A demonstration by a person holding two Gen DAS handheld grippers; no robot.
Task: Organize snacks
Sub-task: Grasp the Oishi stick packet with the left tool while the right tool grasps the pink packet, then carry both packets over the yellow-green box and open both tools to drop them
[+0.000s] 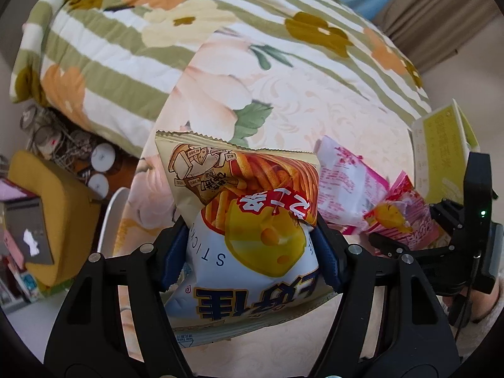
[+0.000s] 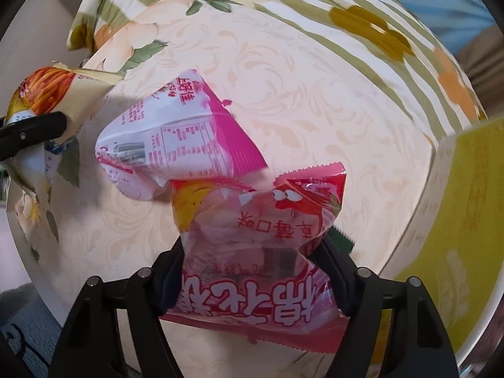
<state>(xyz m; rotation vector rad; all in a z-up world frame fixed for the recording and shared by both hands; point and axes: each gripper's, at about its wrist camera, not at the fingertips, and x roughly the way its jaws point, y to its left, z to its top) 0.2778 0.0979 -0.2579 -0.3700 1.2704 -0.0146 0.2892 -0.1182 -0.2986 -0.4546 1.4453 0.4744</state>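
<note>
1. Left gripper [image 1: 252,252]: jaws clamped on the cheese-stick bag [image 1: 249,220], pinched at mid-bag, bag upside down, over the cream floral bed sheet [image 1: 315,110]
2. Right gripper [image 2: 261,271]: jaws clamped on the pink strawberry bag [image 2: 258,236], print inverted, bag waist squeezed in
3. Second pink-and-white bag [image 2: 176,135] lies on the sheet at 11 o'clock of the held pink bag, touching or overlapping its top edge
4. Yellow-green box [image 2: 466,220] at 3 o'clock in the right wrist view, near the pink bag
5. Striped floral quilt [image 1: 110,47] at 11 o'clock, well apart
</note>
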